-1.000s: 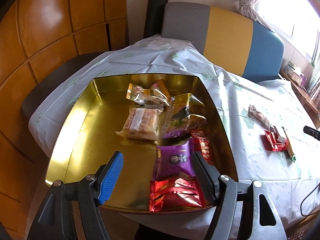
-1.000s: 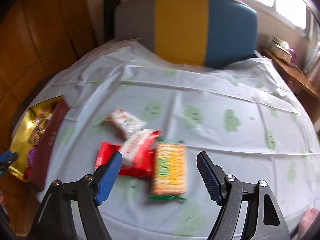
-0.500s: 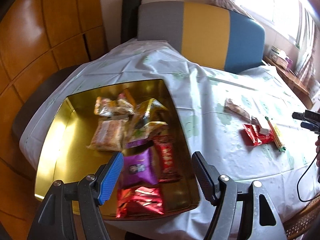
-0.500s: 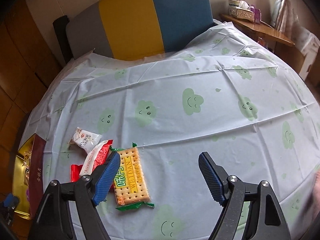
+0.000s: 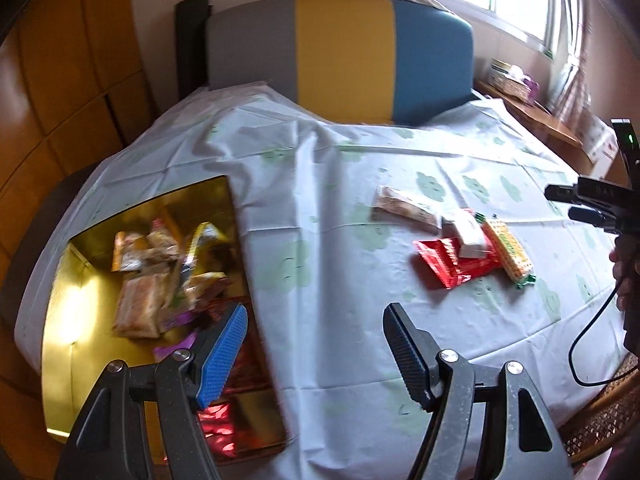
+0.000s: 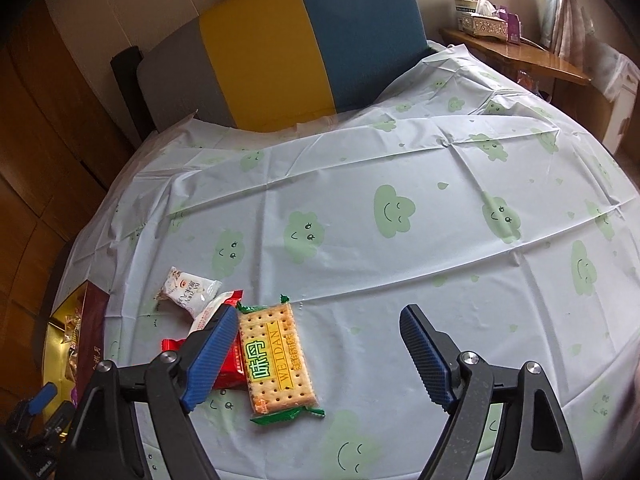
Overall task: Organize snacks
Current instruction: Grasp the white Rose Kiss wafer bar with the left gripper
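A gold tin (image 5: pixel 60 320) with several wrapped snacks in it stands at the table's left edge. My left gripper (image 5: pixel 315 312) hangs open and holds nothing, its blue finger over the tin's right wall and its dark finger over the cloth. To the right lie loose snacks: a white packet (image 5: pixel 404 206), a red packet (image 5: pixel 448 264), a white-and-red packet (image 5: pixel 468 232) and a yellow cracker pack (image 5: pixel 508 248). My right gripper (image 6: pixel 319 312) is open over the cloth. The cracker pack (image 6: pixel 276 352) lies just inside its left finger, which covers part of the red packet (image 6: pixel 230 372).
A chair back (image 5: pixel 340 56) striped grey, yellow and blue stands behind the table. Wooden panels (image 5: pixel 60 100) line the left wall. A wooden side table (image 6: pixel 516 52) carries a tissue box. A black cable (image 5: pixel 588 336) hangs off the table's right edge.
The left view has swung right, from over the tin's contents to its right wall and the cloth. The right view has rolled, and the cracker pack now sits nearer its left finger.
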### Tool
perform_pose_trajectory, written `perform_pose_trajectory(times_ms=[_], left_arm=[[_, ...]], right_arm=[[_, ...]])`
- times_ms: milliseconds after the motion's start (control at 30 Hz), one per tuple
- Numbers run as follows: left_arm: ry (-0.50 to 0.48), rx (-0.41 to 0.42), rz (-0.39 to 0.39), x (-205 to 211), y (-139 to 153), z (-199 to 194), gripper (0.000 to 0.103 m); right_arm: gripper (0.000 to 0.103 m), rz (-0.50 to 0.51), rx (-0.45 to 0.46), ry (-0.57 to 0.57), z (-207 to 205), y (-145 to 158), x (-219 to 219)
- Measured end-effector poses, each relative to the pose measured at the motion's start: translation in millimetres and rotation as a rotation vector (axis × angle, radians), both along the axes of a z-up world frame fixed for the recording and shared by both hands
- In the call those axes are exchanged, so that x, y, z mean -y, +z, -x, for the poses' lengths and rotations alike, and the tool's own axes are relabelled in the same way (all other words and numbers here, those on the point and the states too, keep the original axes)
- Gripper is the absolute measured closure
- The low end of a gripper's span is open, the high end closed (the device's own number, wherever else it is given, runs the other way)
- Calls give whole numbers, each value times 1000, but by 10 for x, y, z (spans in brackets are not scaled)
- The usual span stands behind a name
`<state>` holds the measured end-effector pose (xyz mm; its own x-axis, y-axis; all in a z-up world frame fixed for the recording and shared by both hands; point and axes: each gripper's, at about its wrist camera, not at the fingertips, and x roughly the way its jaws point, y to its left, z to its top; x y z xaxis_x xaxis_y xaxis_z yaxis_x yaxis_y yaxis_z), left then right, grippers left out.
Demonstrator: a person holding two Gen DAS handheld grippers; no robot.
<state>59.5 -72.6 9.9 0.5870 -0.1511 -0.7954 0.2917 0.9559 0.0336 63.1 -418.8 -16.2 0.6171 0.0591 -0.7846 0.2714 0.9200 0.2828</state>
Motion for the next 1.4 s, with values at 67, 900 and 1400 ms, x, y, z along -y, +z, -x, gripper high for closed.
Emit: perform_pose_trajectory(times_ms=[67, 900, 1400], left_arm=[[-23, -10, -1, 95, -16, -21, 31], [-241, -168, 40, 1137, -394, -489, 37], [-265, -292, 84, 1852, -758, -1020, 44]], right_arm=[[19, -6, 4, 1, 4, 9, 4], [18, -58, 7, 17, -9, 25, 0], [18, -87, 19, -5, -9, 39, 70]])
